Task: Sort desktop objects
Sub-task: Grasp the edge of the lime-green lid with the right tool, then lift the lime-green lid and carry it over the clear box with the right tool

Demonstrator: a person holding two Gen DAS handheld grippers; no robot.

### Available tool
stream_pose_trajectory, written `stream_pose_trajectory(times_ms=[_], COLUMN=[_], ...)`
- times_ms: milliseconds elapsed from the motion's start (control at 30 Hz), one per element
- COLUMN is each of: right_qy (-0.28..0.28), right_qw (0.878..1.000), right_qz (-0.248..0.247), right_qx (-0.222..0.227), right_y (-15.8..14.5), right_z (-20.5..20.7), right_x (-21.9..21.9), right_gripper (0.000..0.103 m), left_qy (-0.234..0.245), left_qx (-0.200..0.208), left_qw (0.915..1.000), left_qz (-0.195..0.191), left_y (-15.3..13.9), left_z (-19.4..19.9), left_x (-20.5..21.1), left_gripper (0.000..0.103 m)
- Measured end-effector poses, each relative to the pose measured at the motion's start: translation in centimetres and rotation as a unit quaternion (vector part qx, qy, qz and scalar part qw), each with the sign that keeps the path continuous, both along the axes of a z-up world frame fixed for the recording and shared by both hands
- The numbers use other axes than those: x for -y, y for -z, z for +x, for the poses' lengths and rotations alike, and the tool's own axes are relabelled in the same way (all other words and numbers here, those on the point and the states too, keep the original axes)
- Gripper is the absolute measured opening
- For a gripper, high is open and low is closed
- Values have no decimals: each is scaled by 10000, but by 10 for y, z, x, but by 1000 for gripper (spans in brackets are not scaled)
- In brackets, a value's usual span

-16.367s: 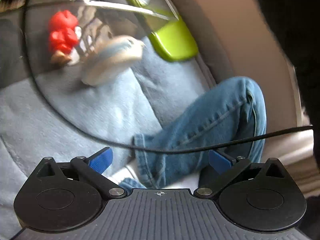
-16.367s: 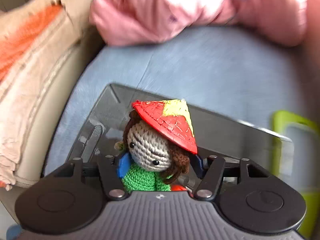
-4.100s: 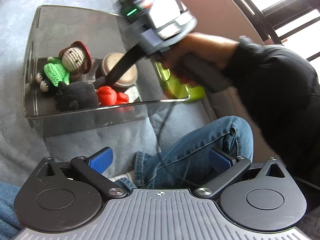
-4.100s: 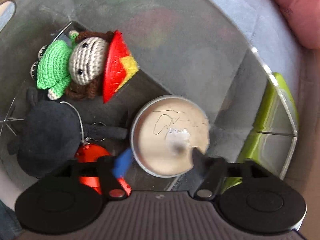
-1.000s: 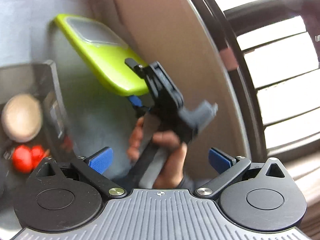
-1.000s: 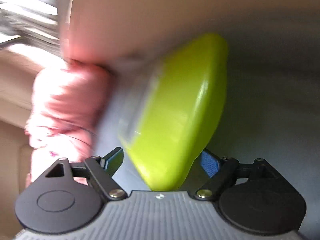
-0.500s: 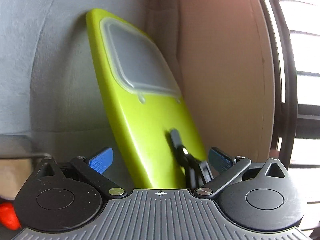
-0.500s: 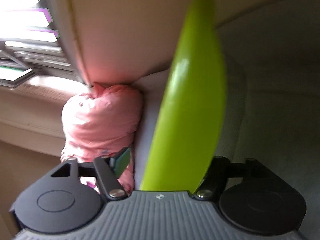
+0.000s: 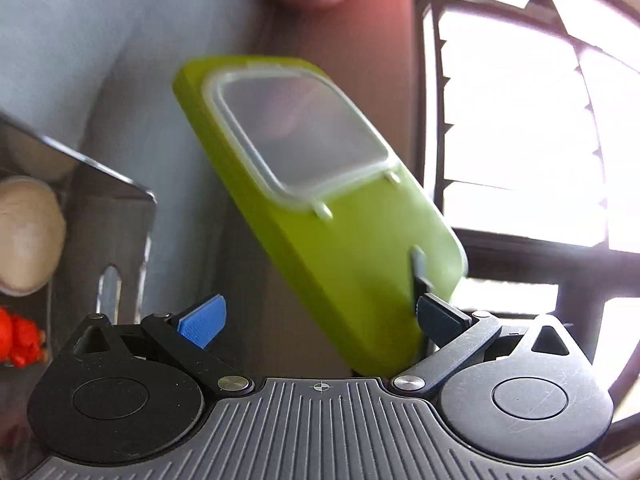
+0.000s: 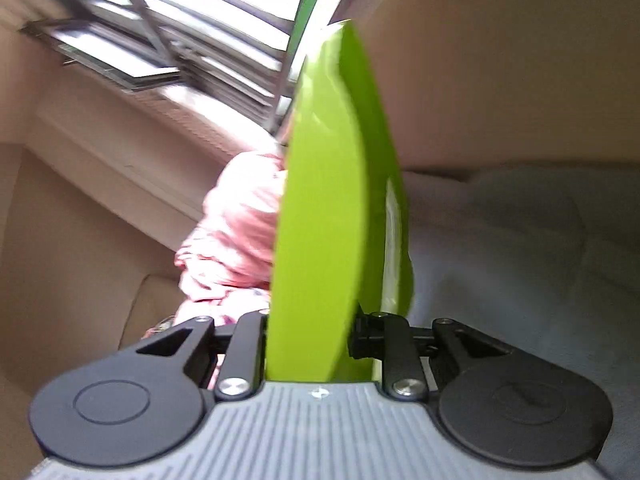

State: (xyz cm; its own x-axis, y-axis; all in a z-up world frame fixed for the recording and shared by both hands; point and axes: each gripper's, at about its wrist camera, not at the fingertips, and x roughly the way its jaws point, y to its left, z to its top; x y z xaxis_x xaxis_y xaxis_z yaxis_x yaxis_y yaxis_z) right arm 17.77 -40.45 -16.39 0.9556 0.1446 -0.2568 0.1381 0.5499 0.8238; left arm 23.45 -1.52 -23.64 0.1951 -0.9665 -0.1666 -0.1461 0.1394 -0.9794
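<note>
A lime-green box lid (image 9: 336,256) with a clear plastic window is held tilted in the air. My right gripper (image 10: 310,332) is shut on its edge, and the lid (image 10: 332,216) stands edge-on in the right wrist view. One right finger (image 9: 418,270) shows on the lid's lower right corner in the left wrist view. My left gripper (image 9: 320,316) is open and empty, its jaws on either side of the lid's near end. The clear storage box (image 9: 108,240) stands at the left, with a round beige tin (image 9: 28,236) and a red toy (image 9: 18,338) inside.
The grey sofa cushion (image 9: 80,40) lies under the box. A tan sofa back (image 10: 500,60) rises behind. A pink pillow (image 10: 236,232) lies at the far end. A bright barred window (image 9: 520,120) is on the right.
My right gripper has lifted the green lid off the cushion and tilted it up. The lid has swung towards the box in the left wrist view. My left gripper stays open.
</note>
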Motion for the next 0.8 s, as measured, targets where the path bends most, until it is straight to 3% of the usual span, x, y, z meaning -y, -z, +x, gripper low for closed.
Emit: stream_pose_trajectory(times_ms=[167, 267, 333, 433, 533, 633, 733, 767, 800], right_qy=[-546, -1050, -1470, -2120, -2791, -3185, -3316, -3313, -3302], right_qw=[9970, 9904, 9838, 9706, 9486, 9273, 9179, 9188, 9207], right_qz=[207, 612, 775, 982, 1470, 1966, 2146, 2088, 1970], right_qx=[505, 662, 676, 575, 265, -32, -370, -496, -674], right_y=[-80, -112, -126, -137, -112, -70, -19, 2, 18], right_z=[-11, -8, -6, -8, -17, -33, -34, -69, -73], right_x=[-52, -83, -103, -129, -144, -147, -134, -128, -120], right_gripper=[27, 26, 26, 26, 28, 28, 28, 28, 30], left_qy=[-730, -1314, -1663, -2118, -2219, -2135, -1859, -1767, -1659], left_qx=[-112, -198, 1, 287, 5, 16, -202, -274, -297], left_qw=[9911, 9785, 9686, 9621, 9667, 9742, 9821, 9838, 9857], left_qz=[-1104, -1576, -1849, -1692, -1279, -724, -235, -85, 9], left_y=[13, 26, 29, 25, 36, 50, 73, 79, 83], left_z=[-33, -51, -62, -76, -91, -110, -127, -132, -135], left_x=[-61, -103, -133, -185, -215, -232, -246, -246, -244], left_gripper=[103, 103, 103, 103, 103, 103, 103, 103, 103])
